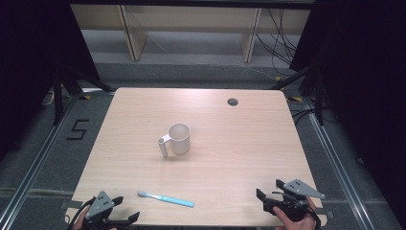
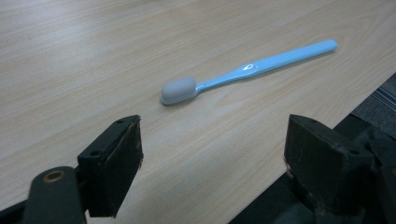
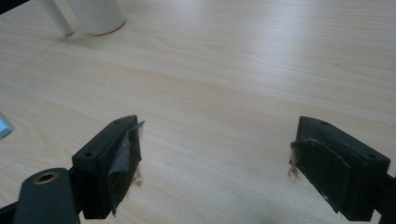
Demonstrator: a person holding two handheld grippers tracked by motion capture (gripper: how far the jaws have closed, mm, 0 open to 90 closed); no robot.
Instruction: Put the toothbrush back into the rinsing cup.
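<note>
The left gripper (image 1: 125, 210) sits at the near left corner of the table (image 1: 239, 143), jaws spread wide and holding nothing. Just beyond it lies a blue toothbrush (image 1: 165, 198), its grey head toward the left. A white mug (image 1: 179, 138) stands upright mid-table, handle to its left. The right gripper (image 1: 269, 191) rests at the near right corner, jaws likewise parted and empty.

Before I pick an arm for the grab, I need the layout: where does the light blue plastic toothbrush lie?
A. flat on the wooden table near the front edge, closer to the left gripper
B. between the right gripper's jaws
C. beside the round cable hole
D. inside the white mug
A: the light blue plastic toothbrush lies flat on the wooden table, just ahead of the open left gripper.
</note>
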